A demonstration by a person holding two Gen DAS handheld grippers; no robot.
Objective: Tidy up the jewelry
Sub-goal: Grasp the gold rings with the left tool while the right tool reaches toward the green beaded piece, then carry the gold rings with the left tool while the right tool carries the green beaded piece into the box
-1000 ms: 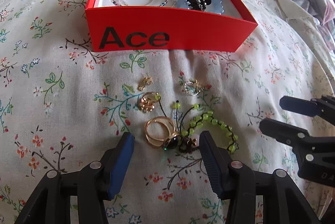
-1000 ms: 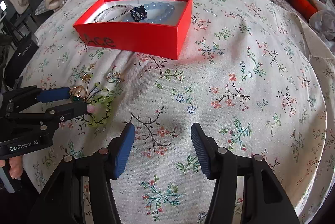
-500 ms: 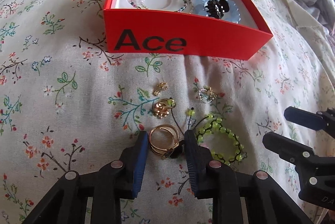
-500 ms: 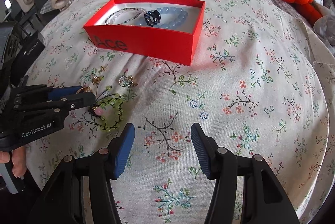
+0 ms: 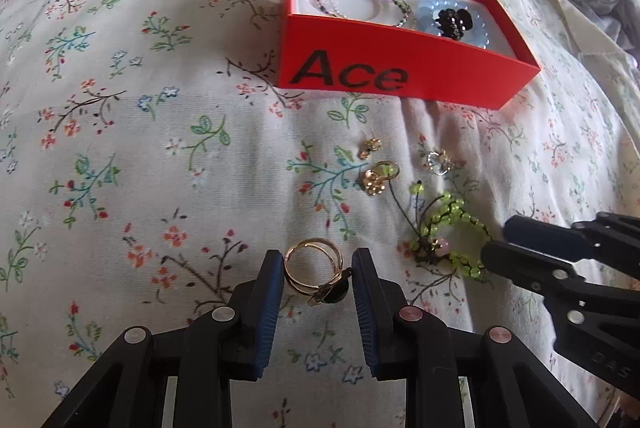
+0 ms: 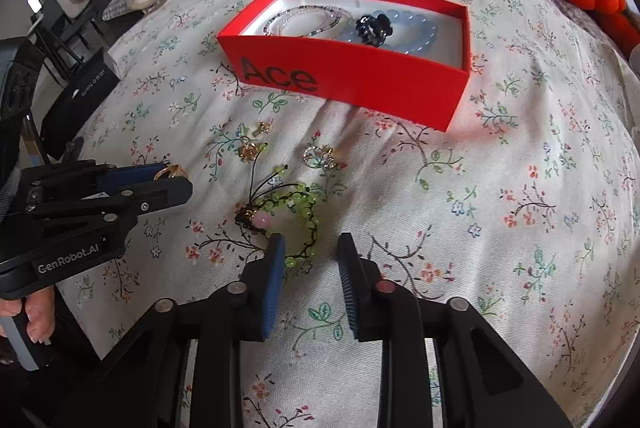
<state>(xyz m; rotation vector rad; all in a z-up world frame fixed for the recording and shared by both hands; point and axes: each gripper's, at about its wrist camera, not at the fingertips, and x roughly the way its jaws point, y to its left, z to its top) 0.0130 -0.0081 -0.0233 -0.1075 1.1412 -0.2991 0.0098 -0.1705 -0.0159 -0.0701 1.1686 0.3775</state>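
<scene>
Fingers (image 5: 275,292) of left gripper (image 5: 318,282) clamped on gold ring (image 5: 314,270), near bed's front edge. Right gripper (image 6: 310,270) parted, empty, beside green bracelet (image 6: 292,216). Bracelets boxed in red box (image 5: 400,76); earrings (image 5: 374,182) left loose.

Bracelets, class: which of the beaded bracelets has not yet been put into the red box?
The green beaded bracelet. It lies on the floral bedspread by the right claw, while the blue bracelet and thin strands sit inside the red box.
</scene>
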